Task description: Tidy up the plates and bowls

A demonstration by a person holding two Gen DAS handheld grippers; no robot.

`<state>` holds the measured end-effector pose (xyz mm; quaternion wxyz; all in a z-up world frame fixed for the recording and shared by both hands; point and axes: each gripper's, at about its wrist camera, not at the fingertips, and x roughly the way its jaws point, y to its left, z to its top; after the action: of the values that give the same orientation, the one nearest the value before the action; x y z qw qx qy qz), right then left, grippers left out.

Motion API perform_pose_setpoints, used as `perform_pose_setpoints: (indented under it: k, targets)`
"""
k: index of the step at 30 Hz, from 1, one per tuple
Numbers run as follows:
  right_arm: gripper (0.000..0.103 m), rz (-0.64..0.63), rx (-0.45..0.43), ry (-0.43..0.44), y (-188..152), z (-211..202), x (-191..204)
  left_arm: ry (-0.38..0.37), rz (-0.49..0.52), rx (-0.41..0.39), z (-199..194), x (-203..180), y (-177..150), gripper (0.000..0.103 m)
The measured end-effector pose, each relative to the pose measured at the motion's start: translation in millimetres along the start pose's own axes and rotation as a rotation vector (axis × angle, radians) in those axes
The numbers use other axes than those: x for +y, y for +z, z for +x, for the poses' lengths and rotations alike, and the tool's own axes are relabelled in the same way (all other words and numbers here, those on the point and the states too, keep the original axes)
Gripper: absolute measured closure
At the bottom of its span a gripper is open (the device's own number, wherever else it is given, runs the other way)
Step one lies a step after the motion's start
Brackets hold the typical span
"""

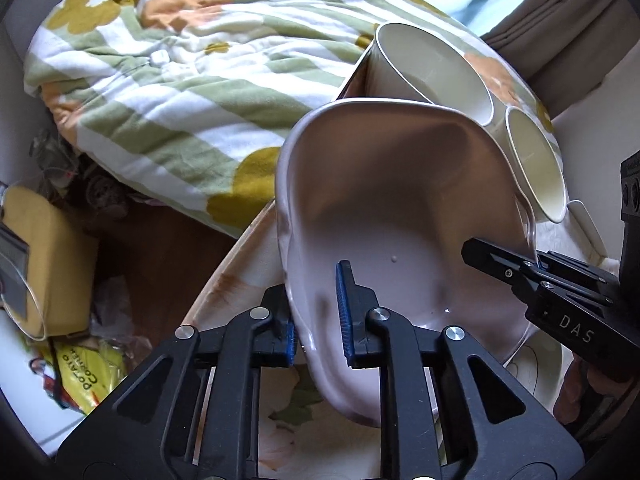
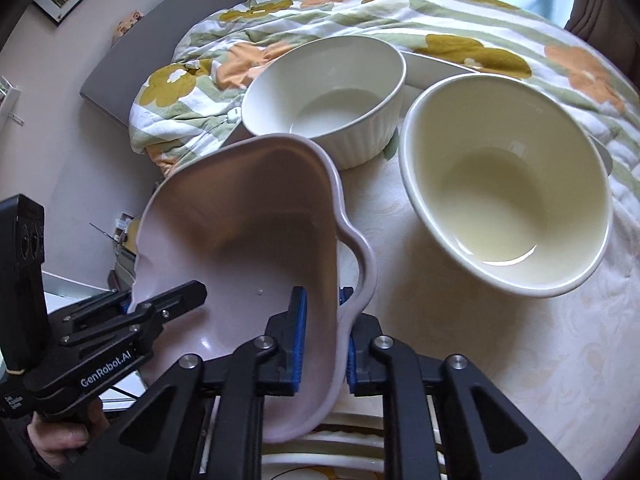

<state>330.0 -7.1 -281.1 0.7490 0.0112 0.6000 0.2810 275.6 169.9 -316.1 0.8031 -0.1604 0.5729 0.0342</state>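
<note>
Behind the round counter (image 2: 540,340) with its pale patterned cloth lies a bed with a flowered quilt (image 1: 168,80). Over the counter a pale pink dish (image 2: 240,240) with a wavy rim is held tilted by both tools. Left hand-held gripper (image 1: 316,320) is clamped on one side of its rim, one blue pad inside and one outside. Right hand-held gripper (image 2: 324,336) is clamped on the opposite side in the same way. Beyond the dish stand a ribbed white bowl (image 2: 328,96) and a cream bowl (image 2: 508,184), close beside each other.
</note>
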Motion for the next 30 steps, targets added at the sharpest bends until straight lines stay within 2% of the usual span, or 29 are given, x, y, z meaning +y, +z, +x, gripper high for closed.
perform_pose_setpoints:
  k: [9, 14, 18, 23, 30]
  targets:
    - [0.091, 0.028, -0.072, 0.016, -10.8, -23.4, 1.4, 0.037, 0.099, -0.076, -33.9, -18.6, -3.4, 0.089]
    - [0.091, 0.040, -0.145, 0.019, -19.7, -60.9, 3.2, 0.048, 0.160, -0.126, -68.9, -45.1, -7.5, 0.089]
    - [0.091, 0.070, -0.206, 0.022, -39.1, -101.8, -6.6, 0.030, 0.198, -0.166, -98.4, -75.4, -18.6, 0.089]
    - [0.091, 0.116, -0.281, -0.012, -81.8, -157.6, -28.4, -0.013, 0.267, -0.192, -124.8, -128.8, -45.0, 0.089]
    - [0.091, 0.263, -0.345, -0.084, -162.7, -218.5, -83.7, -0.118, 0.404, -0.140, -127.4, -228.2, -106.8, 0.089]
